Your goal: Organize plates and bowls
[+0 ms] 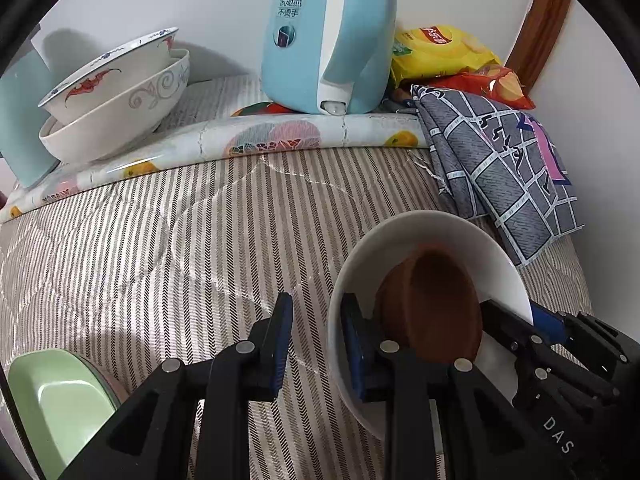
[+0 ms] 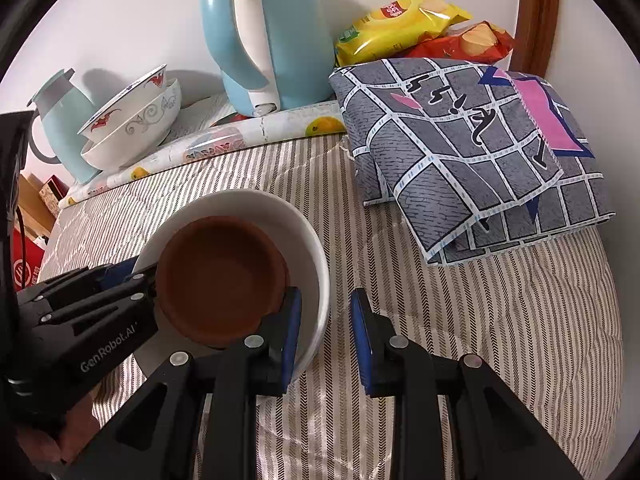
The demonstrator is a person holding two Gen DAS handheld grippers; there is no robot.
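Both claws straddle the rim of the white bowl, which sits on the striped bed cover w/ the brown bowl nested inside. Left claw clamps the rim on its side, one finger in, one out; right claw likewise grips the opposite rim. Judgement: keep both clamps firm and lift level so the brown bowl doesn't slide. Likely target: stacked patterned bowls at back. In the way: blue kettle, folded cloth, green dish, snack bags.
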